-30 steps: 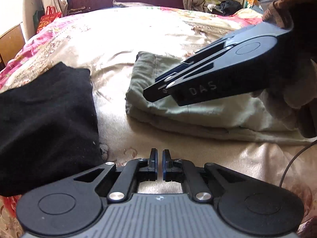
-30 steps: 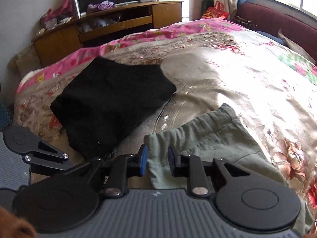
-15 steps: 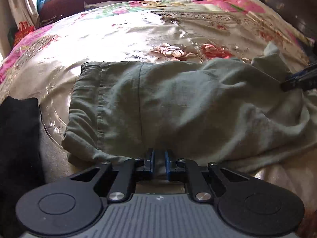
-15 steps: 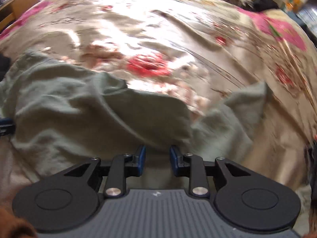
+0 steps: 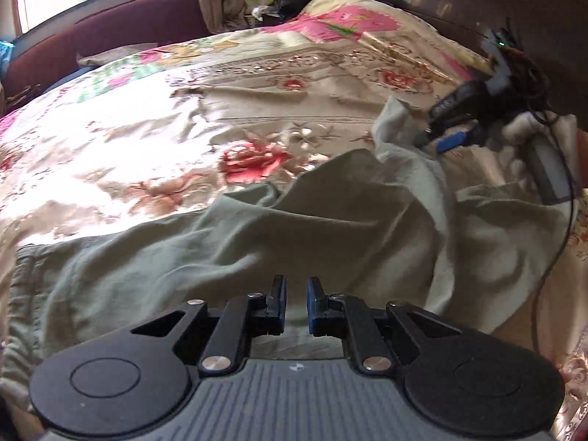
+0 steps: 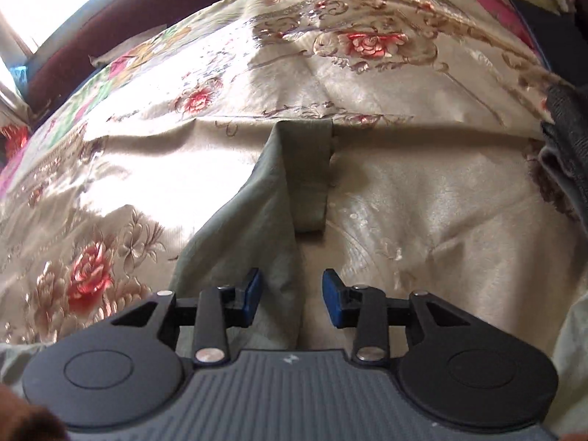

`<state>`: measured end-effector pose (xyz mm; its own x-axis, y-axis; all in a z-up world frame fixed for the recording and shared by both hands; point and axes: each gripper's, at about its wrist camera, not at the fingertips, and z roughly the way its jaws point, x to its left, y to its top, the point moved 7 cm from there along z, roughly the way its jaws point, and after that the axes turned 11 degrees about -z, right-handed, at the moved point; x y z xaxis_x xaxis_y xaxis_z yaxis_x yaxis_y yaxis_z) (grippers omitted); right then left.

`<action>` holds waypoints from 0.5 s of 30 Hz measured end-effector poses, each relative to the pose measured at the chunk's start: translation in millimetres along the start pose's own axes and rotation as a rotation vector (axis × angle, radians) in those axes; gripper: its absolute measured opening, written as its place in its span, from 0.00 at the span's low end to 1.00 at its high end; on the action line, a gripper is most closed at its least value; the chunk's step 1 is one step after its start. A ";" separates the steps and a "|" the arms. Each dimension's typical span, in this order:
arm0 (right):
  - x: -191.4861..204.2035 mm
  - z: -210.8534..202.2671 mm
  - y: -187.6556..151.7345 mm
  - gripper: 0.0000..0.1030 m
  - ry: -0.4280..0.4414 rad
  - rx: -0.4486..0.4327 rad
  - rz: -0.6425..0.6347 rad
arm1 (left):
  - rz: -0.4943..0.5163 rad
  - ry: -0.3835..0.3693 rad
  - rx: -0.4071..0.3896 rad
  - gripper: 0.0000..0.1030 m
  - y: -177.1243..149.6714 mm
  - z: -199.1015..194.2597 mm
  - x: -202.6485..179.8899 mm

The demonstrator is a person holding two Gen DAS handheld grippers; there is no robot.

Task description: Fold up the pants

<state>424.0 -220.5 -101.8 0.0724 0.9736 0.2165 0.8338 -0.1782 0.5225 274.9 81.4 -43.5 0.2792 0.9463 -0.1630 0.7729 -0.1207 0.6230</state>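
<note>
Sage-green pants [image 5: 257,250] of soft, creased cotton sprawl across a bed [image 5: 154,117] dressed in a glossy cream satin cover [image 6: 422,191], embroidered with red roses and gold scrollwork and edged in pink. The gathered waistband lies at the left; the legs run rightward in loose ridges and hollows, one fold humped up along the middle.

The left tongs [image 5: 295,303], matte black with blue pads, hover low at the near edge of the pants, pointing across the bed. Their jaws stand slightly parted with only a narrow gap between them, and nothing is gripped; the cloth lies just beyond and beneath the tips.

At the far right, the right tongs [image 5: 439,139] reach the end of one leg, where the fabric stands up in a small peak. In their own view the right tongs [image 6: 292,299] are spread wide, released, with a narrow, twisted strip of the leg running between the pads without being pinched. That strip stretches away to a squared hem, which lies flat on the satin beside a crease in the cover.

A dark cable [image 5: 562,242] trails down the near right side. A maroon upholstered headboard [image 5: 121,25] and a sunlit window back the scene.
</note>
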 end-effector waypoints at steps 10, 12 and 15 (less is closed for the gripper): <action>-9.8 -50.1 31.9 0.02 0.250 -0.105 0.150 | 0.121 -0.070 0.099 0.26 -5.8 29.2 -62.2; -25.7 -97.2 34.3 0.02 0.254 -0.162 0.169 | 0.116 -0.086 0.103 0.26 -2.5 28.1 -67.5; -54.8 -156.6 20.3 0.03 0.134 -0.225 0.147 | 0.140 -0.106 0.101 0.26 -3.5 28.8 -75.4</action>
<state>351.3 -299.8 26.0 0.0978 0.9102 0.4025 0.6763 -0.3575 0.6441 267.6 1.9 -55.5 0.4420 0.8820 -0.1636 0.7744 -0.2832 0.5657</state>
